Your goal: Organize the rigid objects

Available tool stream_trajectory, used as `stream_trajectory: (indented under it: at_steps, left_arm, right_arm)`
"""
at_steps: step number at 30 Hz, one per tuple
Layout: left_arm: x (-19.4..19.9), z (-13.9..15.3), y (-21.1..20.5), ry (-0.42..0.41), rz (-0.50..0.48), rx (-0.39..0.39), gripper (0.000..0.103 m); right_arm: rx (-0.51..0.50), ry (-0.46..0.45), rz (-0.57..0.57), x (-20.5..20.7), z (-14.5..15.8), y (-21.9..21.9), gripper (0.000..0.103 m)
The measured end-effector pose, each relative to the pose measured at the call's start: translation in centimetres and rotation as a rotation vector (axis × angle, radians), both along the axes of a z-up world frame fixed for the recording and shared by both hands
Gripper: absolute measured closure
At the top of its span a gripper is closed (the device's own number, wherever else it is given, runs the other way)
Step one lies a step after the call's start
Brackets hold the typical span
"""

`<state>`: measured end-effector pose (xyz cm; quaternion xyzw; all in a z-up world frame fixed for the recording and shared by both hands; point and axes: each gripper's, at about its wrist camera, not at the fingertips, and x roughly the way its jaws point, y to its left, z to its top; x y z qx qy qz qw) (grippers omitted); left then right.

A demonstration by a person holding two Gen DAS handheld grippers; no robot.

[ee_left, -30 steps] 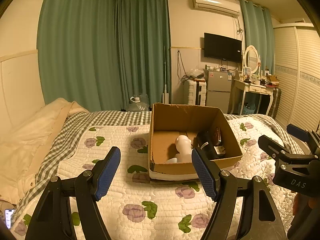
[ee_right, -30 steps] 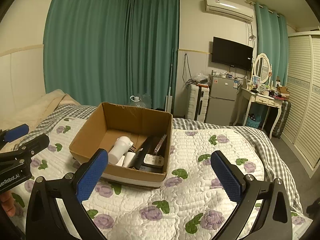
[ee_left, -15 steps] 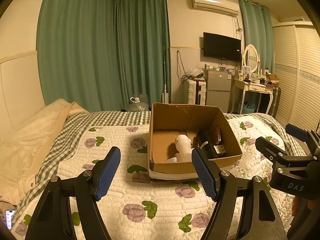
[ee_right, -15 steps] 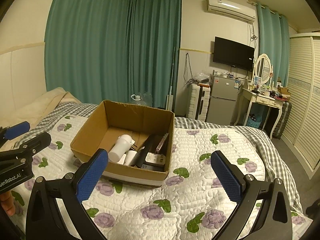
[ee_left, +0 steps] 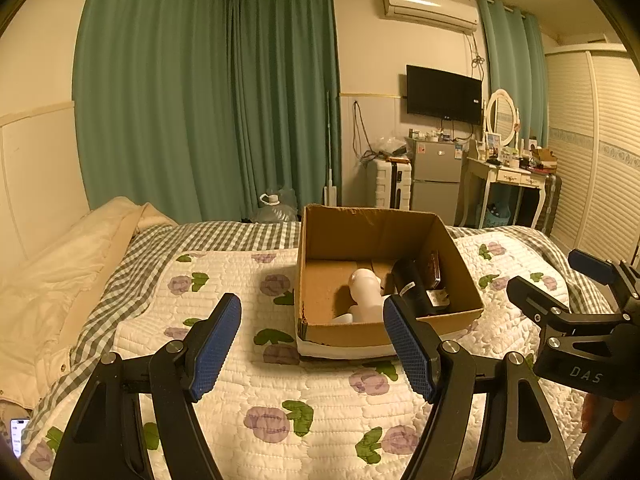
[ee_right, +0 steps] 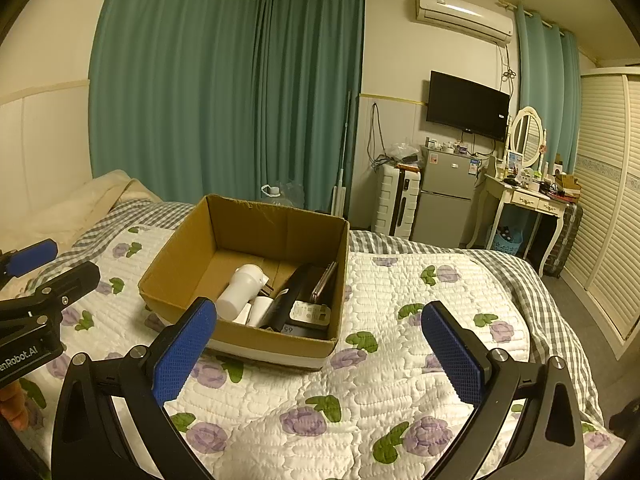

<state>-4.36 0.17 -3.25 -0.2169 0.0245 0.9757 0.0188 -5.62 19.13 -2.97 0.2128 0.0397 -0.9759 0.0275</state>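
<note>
On the quilt (ee_right: 400, 380), both empty grippers face the cardboard box (ee_right: 276, 232).

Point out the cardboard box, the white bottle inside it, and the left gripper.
cardboard box (ee_right: 276, 345): right wrist view, near outer wall.
white bottle (ee_right: 240, 288): right wrist view, middle of its body.
left gripper (ee_left: 312, 340): left wrist view, midway between fingertips.

Bare quilt (ee_right: 360, 408) between both grippers and the cardboard box (ee_right: 276, 224), nothing lying there. Box top open; left half of its floor free, right half packed with a white hair dryer (ee_right: 240, 292) and black items (ee_right: 298, 292). Quilt clear on both sides of the box. Folded duvet (ee_left: 60, 280) piled far left.
</note>
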Motion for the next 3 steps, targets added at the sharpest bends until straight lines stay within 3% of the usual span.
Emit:
stream_trajectory:
  at_steps: [3]
  left_arm:
    - [0.01, 0.02, 0.09, 0.001, 0.001, -0.002, 0.027]
  right_arm:
    - [0.001, -0.001, -0.002, 0.0, -0.03, 0.02, 0.0]
